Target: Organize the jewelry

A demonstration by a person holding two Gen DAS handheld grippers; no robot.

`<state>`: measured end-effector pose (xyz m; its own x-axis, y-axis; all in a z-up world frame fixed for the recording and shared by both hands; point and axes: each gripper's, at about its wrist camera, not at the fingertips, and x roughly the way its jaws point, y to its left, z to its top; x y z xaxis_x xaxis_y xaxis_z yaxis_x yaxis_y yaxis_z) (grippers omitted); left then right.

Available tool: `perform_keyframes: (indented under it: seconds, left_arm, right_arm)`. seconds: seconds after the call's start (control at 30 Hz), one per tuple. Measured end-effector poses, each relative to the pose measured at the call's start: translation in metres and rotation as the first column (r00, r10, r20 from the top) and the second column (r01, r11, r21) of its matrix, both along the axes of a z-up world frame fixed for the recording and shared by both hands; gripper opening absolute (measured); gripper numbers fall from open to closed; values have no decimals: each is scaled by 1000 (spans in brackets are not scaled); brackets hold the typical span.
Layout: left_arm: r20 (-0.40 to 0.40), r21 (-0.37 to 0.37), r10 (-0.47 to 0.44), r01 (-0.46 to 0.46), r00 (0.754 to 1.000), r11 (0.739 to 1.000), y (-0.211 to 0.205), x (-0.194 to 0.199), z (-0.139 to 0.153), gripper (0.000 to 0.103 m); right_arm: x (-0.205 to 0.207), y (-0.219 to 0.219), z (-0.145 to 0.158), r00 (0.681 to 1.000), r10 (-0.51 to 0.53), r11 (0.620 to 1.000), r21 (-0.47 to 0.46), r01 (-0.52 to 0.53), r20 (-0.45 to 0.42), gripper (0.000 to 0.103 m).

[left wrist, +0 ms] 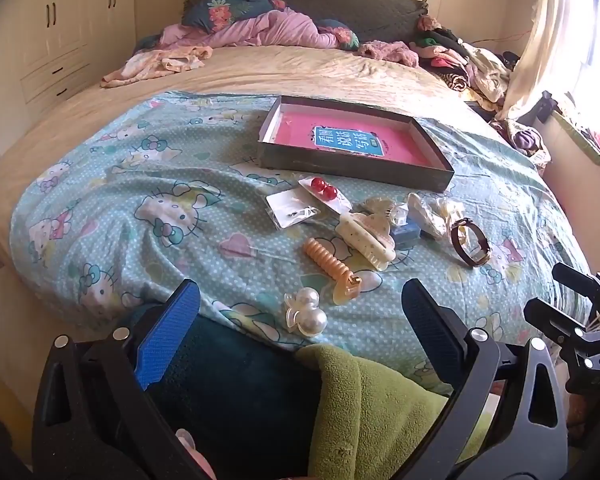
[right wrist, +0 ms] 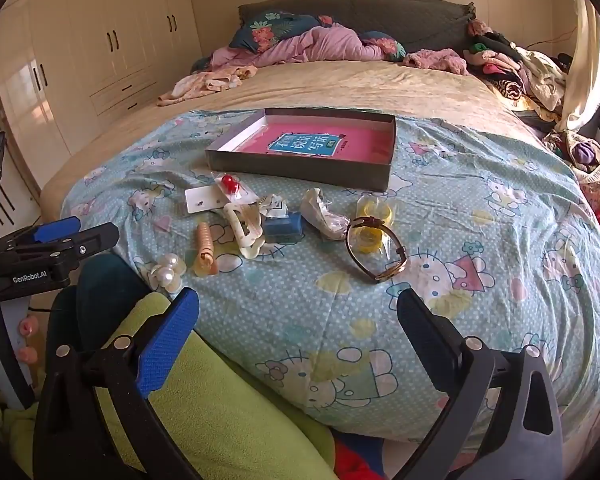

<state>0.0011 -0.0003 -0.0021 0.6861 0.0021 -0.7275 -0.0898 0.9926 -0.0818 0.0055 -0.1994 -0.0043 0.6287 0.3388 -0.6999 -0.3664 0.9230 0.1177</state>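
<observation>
A shallow grey box with a pink bottom (left wrist: 384, 172) (right wrist: 300, 170) lies on the cartoon-cat bedsheet. In front of it jewelry is scattered: a pearl clip (left wrist: 306, 316) (right wrist: 167, 270), an orange spiral hair tie (left wrist: 328, 264) (right wrist: 204, 246), a cream claw clip (left wrist: 366, 238) (right wrist: 243, 228), red bead earrings on a card (left wrist: 324, 189) (right wrist: 228, 183), a small blue box (right wrist: 283, 226) and a brown-strap watch (left wrist: 470, 242) (right wrist: 376, 252). My left gripper (left wrist: 300, 312) stands open near the pearl clip, holding nothing. My right gripper (right wrist: 297, 320) is open and empty, short of the watch.
Clothes are piled at the head (left wrist: 259, 28) and right side (left wrist: 472, 64) of the bed. White wardrobes (right wrist: 99, 48) line the left wall. A green and a teal blanket (right wrist: 219, 400) lie over a person's lap at the near edge. A curtain (left wrist: 540, 40) hangs on the right.
</observation>
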Motion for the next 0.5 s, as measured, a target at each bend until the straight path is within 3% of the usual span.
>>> perform_keyframes:
  seconds: [0.5]
  left_arm:
    - [8, -4, -7, 7, 1000, 1000, -5, -4, 5, 94]
  right_arm:
    - [-1, 1, 2, 1000, 0, 1000, -1, 0, 7, 99]
